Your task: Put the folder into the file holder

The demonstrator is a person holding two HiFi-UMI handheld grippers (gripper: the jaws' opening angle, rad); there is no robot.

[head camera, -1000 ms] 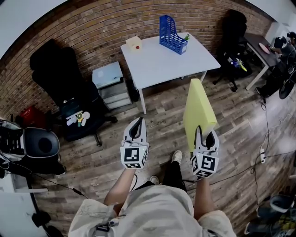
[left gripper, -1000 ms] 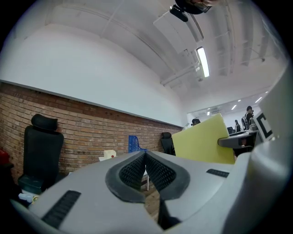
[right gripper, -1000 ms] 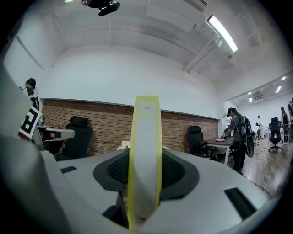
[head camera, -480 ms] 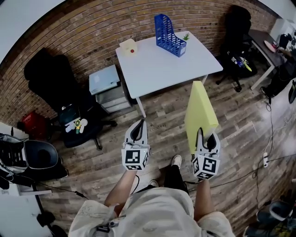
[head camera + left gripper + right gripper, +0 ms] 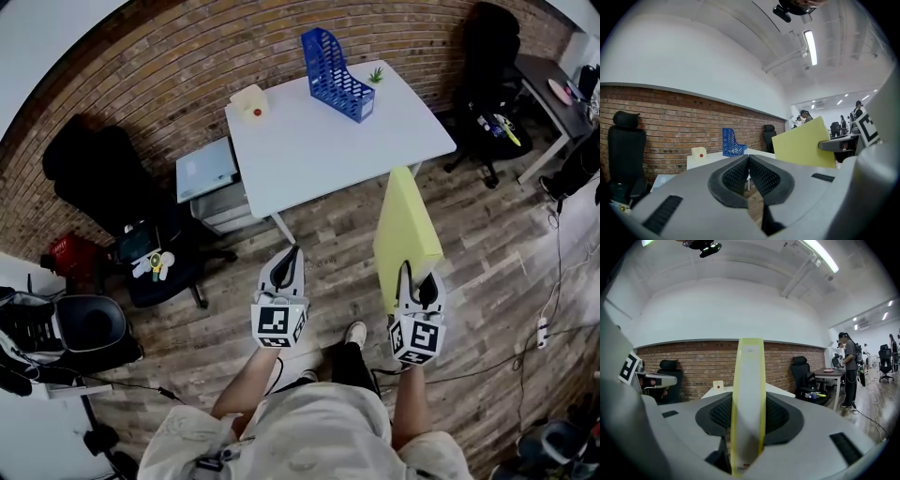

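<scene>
While right claw point(image 5: 419, 274) clamps folder point(image 5: 405, 225) edge-on, left claw point(image 5: 287, 260) closed empty, table point(image 5: 319, 141) well apart.

Before us, the white table point(image 5: 347, 141) is open across its near half. At its far edge stand the blue file holder point(image 5: 335, 64), a small plant point(image 5: 377, 74) just beside it, and a cream box point(image 5: 249, 100) well apart; a drawer unit point(image 5: 208, 171) crowds its left side.

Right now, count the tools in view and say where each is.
2. The left tool, shut and empty, hangs over the wood floor short of the white table. The right tool, beside it, is clamped on the yellow folder. None seems hidden.
</scene>
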